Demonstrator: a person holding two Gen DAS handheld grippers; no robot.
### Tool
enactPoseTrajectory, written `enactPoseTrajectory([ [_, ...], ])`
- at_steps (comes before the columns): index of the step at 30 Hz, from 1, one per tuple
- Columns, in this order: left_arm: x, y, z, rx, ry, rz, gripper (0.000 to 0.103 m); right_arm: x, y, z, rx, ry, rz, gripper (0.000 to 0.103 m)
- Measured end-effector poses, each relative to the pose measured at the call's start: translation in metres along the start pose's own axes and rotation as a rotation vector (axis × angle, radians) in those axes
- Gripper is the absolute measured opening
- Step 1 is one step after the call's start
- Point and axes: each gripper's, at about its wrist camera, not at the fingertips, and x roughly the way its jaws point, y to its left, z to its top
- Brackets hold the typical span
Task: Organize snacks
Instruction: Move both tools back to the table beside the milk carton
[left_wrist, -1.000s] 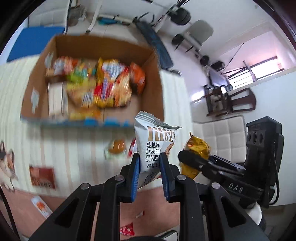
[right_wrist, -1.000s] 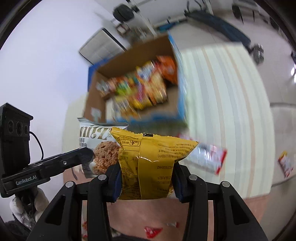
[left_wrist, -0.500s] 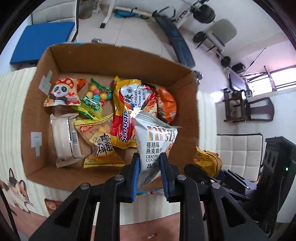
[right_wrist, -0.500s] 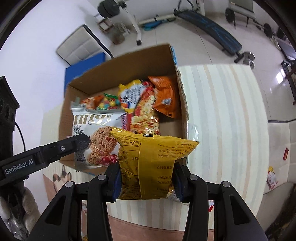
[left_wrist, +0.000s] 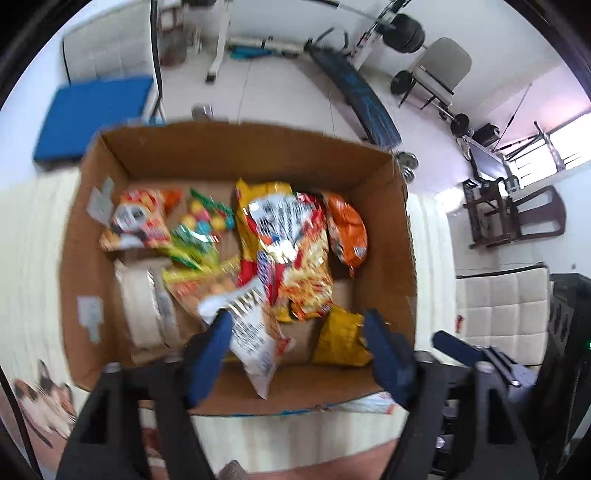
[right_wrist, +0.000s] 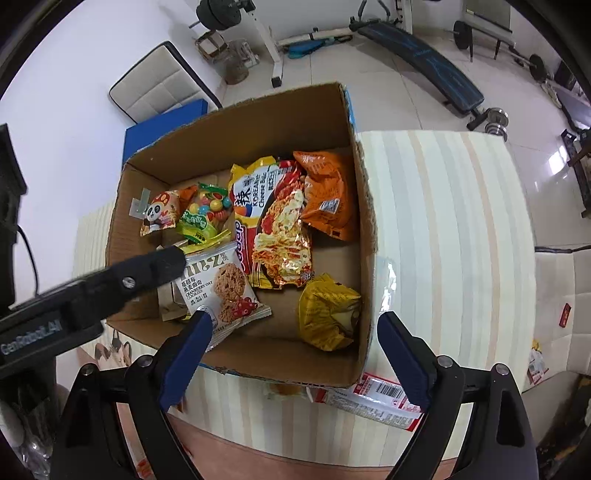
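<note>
The cardboard box (left_wrist: 240, 147) (right_wrist: 258, 122) lies below both grippers, partly filled with snacks. My left gripper (left_wrist: 295, 325) is opening above its near edge. The white cranberry cookie packet (left_wrist: 255, 339) (right_wrist: 221, 288) sits loose between the jaws, blurred, tilted onto other snacks. My right gripper (right_wrist: 295, 321) is also opening, jaws wide over the box's near right corner. The yellow packet (right_wrist: 328, 310) (left_wrist: 341, 339) lies crumpled on the box floor there, free of the pads. One left finger (right_wrist: 147, 273) reaches over the cookie packet in the right wrist view.
In the box lie a cheese noodle packet (right_wrist: 277, 229), an orange bag (right_wrist: 328, 195), a panda packet (right_wrist: 159, 214) and a candy bag (right_wrist: 207, 214). A red-and-white packet (right_wrist: 369, 398) lies on the striped tablecloth (right_wrist: 443, 221) by the box's near wall. Gym gear stands on the floor beyond.
Both grippers travelled from in front of the box to above it, then opened. The cookie packet and the yellow packet left the jaws and dropped into the box.
</note>
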Motion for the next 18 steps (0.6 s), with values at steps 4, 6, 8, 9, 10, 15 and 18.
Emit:
enactPoseTrajectory([
  [4,-0.011,-0.006,-0.009,0.056,-0.038,0.044,0.086,-0.016,0.003,-0.008,-0.048,-0.072,-0.029,0.098],
  [6,-0.021,-0.01,-0.018,0.073,-0.073,0.056,0.087,-0.025,0.003,-0.016,-0.06,-0.09,-0.01,0.098],
  [8,-0.03,-0.013,-0.031,0.088,-0.099,0.051,0.087,-0.035,-0.001,-0.029,-0.066,-0.096,0.014,0.098],
  [9,-0.036,-0.016,-0.042,0.096,-0.11,0.054,0.087,-0.038,-0.003,-0.035,-0.074,-0.094,0.022,0.098],
  [10,-0.04,-0.017,-0.052,0.097,-0.123,0.061,0.087,-0.041,-0.005,-0.043,-0.089,-0.087,0.028,0.098],
  [15,-0.036,-0.017,-0.107,0.073,-0.129,0.137,0.087,-0.019,-0.023,-0.088,-0.24,0.051,-0.06,0.098],
  [18,-0.01,-0.016,-0.135,0.049,-0.094,0.184,0.087,0.011,-0.033,-0.105,-0.335,0.14,-0.122,0.098],
])
